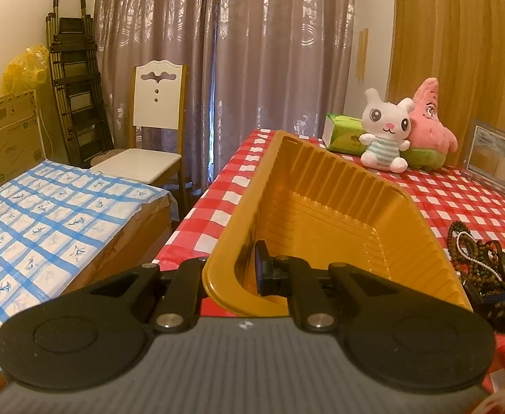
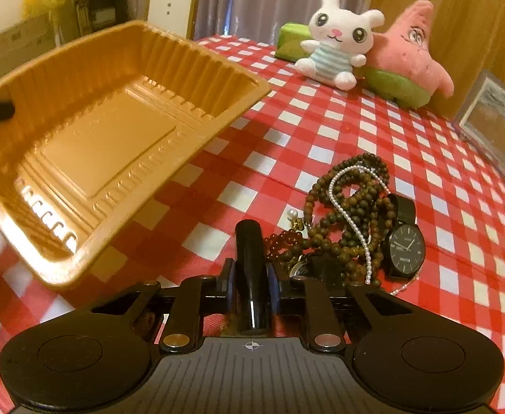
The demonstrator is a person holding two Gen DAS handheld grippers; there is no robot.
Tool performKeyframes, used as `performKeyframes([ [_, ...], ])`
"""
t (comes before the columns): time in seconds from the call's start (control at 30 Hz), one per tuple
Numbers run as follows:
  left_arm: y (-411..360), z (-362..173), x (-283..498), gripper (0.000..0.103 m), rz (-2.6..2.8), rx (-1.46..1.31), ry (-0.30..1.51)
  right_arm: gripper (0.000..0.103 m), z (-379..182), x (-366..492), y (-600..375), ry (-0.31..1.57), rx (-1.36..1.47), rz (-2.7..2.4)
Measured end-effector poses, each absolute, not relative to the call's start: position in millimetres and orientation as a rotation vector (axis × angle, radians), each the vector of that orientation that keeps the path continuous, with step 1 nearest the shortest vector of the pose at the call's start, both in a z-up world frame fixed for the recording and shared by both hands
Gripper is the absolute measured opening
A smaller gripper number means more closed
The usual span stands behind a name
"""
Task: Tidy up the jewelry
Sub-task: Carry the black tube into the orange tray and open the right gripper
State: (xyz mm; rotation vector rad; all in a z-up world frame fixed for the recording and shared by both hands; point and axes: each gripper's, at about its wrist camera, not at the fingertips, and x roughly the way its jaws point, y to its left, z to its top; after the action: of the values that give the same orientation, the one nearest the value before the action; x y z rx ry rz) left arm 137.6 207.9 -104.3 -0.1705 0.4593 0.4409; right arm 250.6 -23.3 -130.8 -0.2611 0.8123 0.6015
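Tray left, jewelry right on the worktop [image 2: 321,131]
From the beads [image 2: 349,207], the tray [image 2: 90,145] lies at nine o'clock, the watch [image 2: 404,245] just beside at four, two stuffed toys [image 2: 373,45] at twelve.

Hardly any writing here can be read. The cardboard box [image 1: 7,131] at about nine o'clock carries printed marks and a square code, all too blurred to make out. The black watch [image 2: 404,246] at three o'clock has a small line of lettering on its dial, too tiny to read; its markers are plain bars.
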Motion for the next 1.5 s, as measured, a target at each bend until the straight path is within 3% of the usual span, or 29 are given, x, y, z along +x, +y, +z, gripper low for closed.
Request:
performKeyframes([
  [0.3, 207, -104, 136, 0.011, 0.437, -0.171, 0.458, 0.020, -85, 269, -64, 0.845, 0.127, 0.544],
  [0.5, 205, -104, 134, 0.011, 0.426, -0.169, 0.461, 0.020, -68, 246, -25, 0.840, 0.139, 0.687],
  [1.0, 208, -100, 131, 0.010, 0.377, -0.146, 0.463, 0.020, -99, 223, 32, 0.909, -0.013, 0.746],
  [1.5, 194, -93, 130, 0.007, 0.415, -0.113, 0.474, 0.027, -82, 221, -56, 0.910, 0.035, 0.640],
])
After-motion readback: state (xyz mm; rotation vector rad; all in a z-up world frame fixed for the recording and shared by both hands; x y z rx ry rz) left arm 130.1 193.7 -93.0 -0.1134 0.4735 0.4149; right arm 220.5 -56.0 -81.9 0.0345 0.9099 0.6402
